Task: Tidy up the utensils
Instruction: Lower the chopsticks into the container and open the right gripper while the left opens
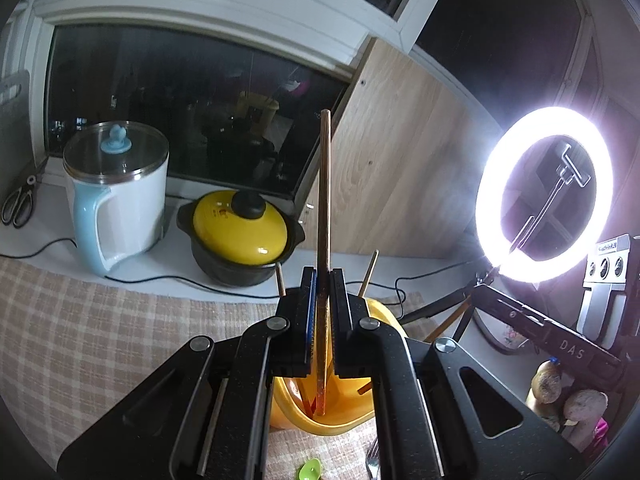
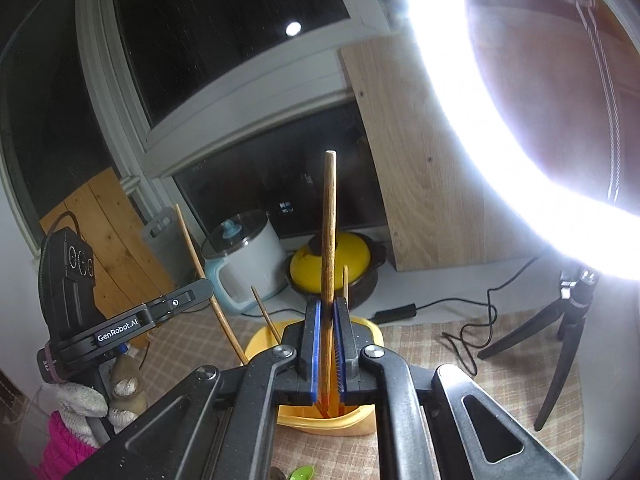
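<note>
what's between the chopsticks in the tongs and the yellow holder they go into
Nothing visible blocks either. The left tongs and right tongs each grip a chopstick whose lower tip already dips into the open yellow holder, alongside other chopsticks.

The left gripper (image 1: 323, 284) pointed forward and somewhat downward, its jaws drawn almost together — clamped on a thin upright chopstick (image 1: 324, 200). The right gripper (image 2: 329, 312) took the same downward tilt, jaws nearly closed on a second chopstick (image 2: 329, 232). Seen from the right wrist, the left gripper sat off to the left, a gloved hand (image 2: 86, 404) beneath it.
</note>
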Tool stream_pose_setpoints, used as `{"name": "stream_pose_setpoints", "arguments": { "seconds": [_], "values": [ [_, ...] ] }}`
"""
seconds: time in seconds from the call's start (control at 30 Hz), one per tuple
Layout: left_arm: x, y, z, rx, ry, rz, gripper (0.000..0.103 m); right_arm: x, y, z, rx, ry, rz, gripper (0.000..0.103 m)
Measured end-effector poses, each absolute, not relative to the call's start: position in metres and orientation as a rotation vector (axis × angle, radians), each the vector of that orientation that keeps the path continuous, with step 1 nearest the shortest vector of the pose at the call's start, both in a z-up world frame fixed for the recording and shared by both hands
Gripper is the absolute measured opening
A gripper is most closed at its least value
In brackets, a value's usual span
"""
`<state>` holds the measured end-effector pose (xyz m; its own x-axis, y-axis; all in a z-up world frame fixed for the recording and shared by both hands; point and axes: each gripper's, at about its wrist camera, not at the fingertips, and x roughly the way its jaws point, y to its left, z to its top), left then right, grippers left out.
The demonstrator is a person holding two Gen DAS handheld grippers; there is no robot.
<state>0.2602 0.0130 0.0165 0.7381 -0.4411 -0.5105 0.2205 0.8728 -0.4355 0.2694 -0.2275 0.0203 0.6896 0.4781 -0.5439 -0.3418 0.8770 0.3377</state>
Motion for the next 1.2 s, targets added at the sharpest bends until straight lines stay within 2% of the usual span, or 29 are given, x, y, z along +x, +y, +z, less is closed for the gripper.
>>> {"name": "stream_pose_setpoints", "arguments": {
  "seconds": [0.93, 1.07, 1.13, 1.17, 1.2],
  "values": [
    [0.250, -0.022, -0.036, -0.283, 0.766, -0.387, 0.004, 0.276, -0.203, -0.039, 0.169, 0.808, 0.487, 0.004],
    [0.247, -0.023, -0.035, -0.274, 0.773, -0.396, 0.004, 0.273, -0.203, -0.040, 0.167, 0.814, 0.499, 0.007],
    [0.245, -0.021, -0.034, -0.279, 0.771, -0.396, 0.004, 0.271, -0.204, -0.040, 0.162, 0.811, 0.497, 0.014],
    [0.244, -0.020, -0.034, -0.280, 0.771, -0.395, 0.004, 0.269, -0.204, -0.039, 0.163, 0.807, 0.498, 0.023],
    [0.242, -0.020, -0.033, -0.281, 0.773, -0.394, 0.004, 0.268, -0.205, -0.038, 0.164, 0.803, 0.499, 0.025]
  ]
}}
